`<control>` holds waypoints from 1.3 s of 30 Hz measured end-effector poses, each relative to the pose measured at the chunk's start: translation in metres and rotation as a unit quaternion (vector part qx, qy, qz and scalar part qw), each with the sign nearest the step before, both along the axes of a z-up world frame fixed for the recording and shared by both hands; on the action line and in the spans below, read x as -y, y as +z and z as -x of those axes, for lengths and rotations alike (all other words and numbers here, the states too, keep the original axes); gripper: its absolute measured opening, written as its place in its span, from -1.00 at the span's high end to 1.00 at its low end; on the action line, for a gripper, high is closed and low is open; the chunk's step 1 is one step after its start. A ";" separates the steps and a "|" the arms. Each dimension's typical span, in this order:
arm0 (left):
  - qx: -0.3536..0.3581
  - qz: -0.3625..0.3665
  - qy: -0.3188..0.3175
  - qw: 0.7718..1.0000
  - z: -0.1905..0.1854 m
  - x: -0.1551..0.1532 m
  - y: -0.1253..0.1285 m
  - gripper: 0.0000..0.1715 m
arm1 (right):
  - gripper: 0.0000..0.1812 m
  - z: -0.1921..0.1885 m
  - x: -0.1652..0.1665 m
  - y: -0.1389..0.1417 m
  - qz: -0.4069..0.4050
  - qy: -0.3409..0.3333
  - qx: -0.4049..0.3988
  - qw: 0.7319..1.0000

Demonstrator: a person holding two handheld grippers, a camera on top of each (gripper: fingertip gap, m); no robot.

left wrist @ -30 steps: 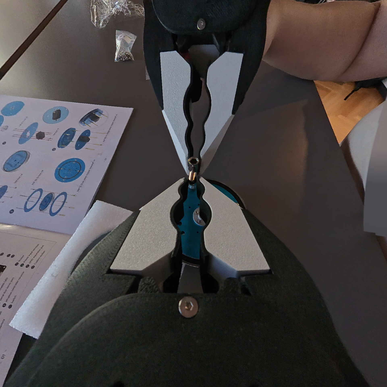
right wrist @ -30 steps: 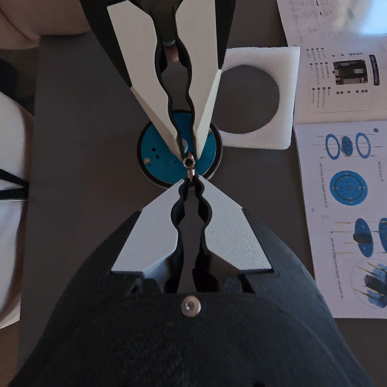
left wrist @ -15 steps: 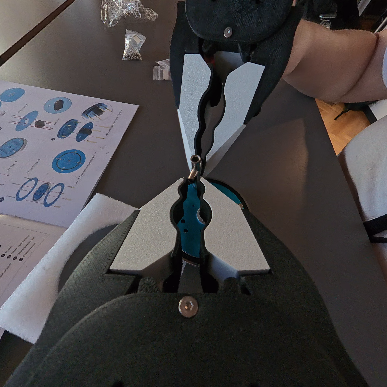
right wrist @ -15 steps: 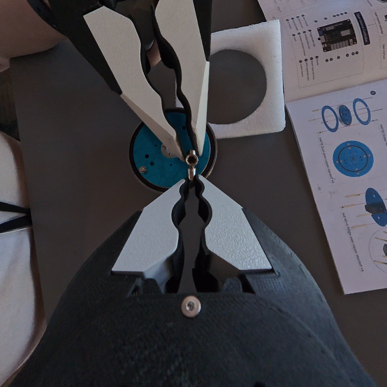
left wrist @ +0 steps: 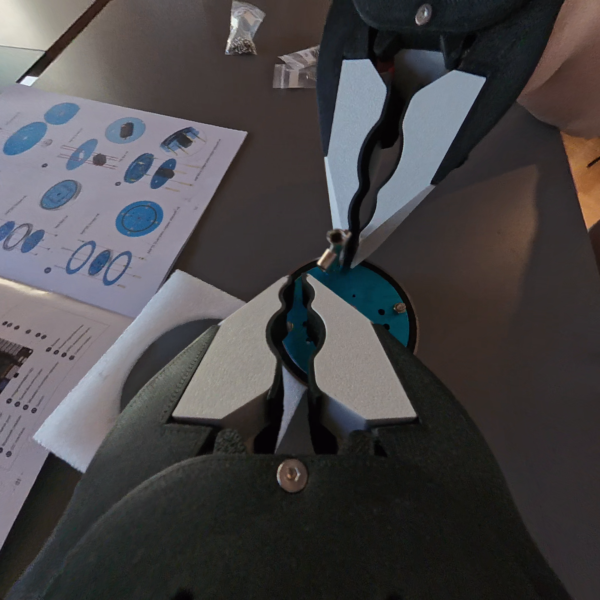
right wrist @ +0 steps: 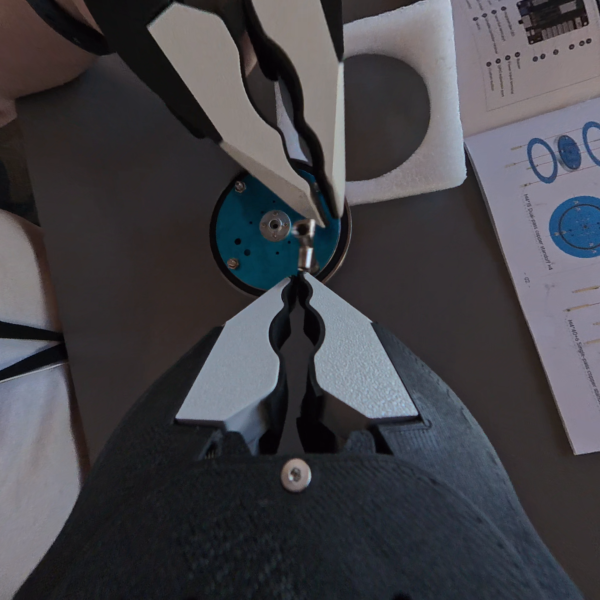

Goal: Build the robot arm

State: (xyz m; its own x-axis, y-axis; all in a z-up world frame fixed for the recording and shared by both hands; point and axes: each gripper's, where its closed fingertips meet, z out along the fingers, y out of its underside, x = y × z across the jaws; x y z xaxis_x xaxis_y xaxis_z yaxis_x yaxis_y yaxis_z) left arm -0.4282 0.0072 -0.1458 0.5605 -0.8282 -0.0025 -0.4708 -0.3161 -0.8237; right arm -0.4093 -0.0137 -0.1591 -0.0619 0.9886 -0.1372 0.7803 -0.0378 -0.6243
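Observation:
A round blue disc (left wrist: pixel 367 298) (right wrist: pixel 246 240) with a black rim lies flat on the dark table, with a silver hub (right wrist: pixel 275 225) at its centre. My right gripper (right wrist: pixel 298 276) is shut on the lower end of a small metal standoff (right wrist: pixel 306 253), which stands tilted over the disc's edge. In the left wrist view that gripper (left wrist: pixel 350 264) comes down from above, with the standoff (left wrist: pixel 328 258) beside its tips. My left gripper (left wrist: pixel 297 278) has its jaws almost together with nothing between them, a short way from the standoff. It also shows in the right wrist view (right wrist: pixel 329 219), over the disc.
A white foam square with a round hole (left wrist: pixel 97 383) (right wrist: pixel 444 130) lies beside the disc. Printed sheets with blue diagrams (left wrist: pixel 97 194) (right wrist: pixel 568 292) lie past it. Small clear bags of hardware (left wrist: pixel 242 32) lie at the table's far side. A person's arm (left wrist: pixel 571 81) is behind the right gripper. The grippers are tip to tip, or close to it.
My left gripper has drawn away from the standoff, which its tips were at before. The right gripper keeps the standoff, now tilted, and has shifted towards the disc's edge.

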 end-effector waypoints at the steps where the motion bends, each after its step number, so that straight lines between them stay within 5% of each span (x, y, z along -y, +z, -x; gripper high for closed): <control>1: 0.020 0.004 -0.002 1.000 0.000 0.001 0.004 0.89 | 1.00 0.000 0.000 0.000 0.002 -0.001 -0.001 1.000; 6: 0.129 0.021 -0.015 0.991 -0.004 0.003 0.032 0.72 | 1.00 0.000 -0.003 0.000 -0.008 0.005 0.002 1.000; 13: 0.101 0.043 0.015 0.994 0.004 -0.010 0.017 0.79 | 0.99 -0.010 -0.031 0.009 -0.017 -0.011 0.001 1.000; 18: 0.072 0.030 0.059 0.995 0.020 -0.015 0.018 0.87 | 0.62 -0.003 -0.091 0.003 0.063 -0.125 0.056 0.989; 23: 0.050 -0.002 0.094 0.994 0.039 -0.014 0.027 0.87 | 0.70 0.037 -0.114 0.006 -0.013 -0.061 0.051 0.997; 26: 0.063 -0.003 0.103 0.993 0.044 -0.009 0.033 0.88 | 0.72 0.049 -0.102 -0.003 0.051 -0.078 0.070 0.993; 30: 0.078 -0.004 0.100 0.992 0.044 -0.004 0.039 0.88 | 0.69 0.047 -0.113 -0.024 -0.066 -0.090 0.102 0.989; 39: 0.089 0.005 0.077 0.993 0.037 -0.005 0.036 0.89 | 0.75 0.043 -0.105 -0.026 -0.062 -0.063 0.116 0.989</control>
State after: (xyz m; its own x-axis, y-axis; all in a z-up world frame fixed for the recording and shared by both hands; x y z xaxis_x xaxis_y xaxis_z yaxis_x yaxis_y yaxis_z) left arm -0.4650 0.0120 -0.1099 0.6710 -0.7323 0.1162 -0.2635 -0.3821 -0.8857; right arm -0.4522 0.0916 -0.1854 0.0823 0.9966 -0.0104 0.8967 -0.0786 -0.4357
